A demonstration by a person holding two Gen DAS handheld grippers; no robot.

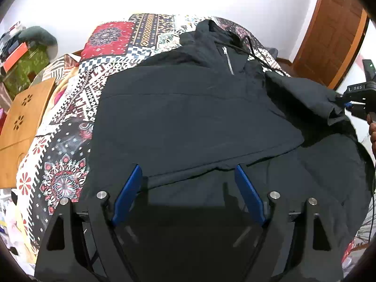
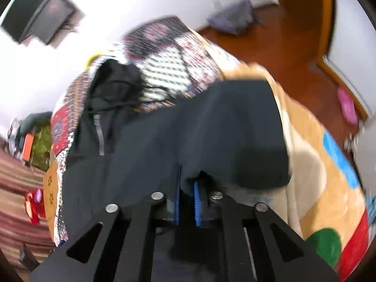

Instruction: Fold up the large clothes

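Black jacket [image 1: 188,117] is spread across the patterned bed [image 1: 112,47]. Left gripper [image 1: 188,176] hangs wide apart over its near hem, while right gripper [image 2: 186,188] pinches a sleeve, lifted at right.

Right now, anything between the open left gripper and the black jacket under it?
Nothing visible. The left gripper is open directly over the black zip-front jacket on the patterned bedspread, with only fabric between its blue pads. The right gripper is shut on a fold of the jacket.
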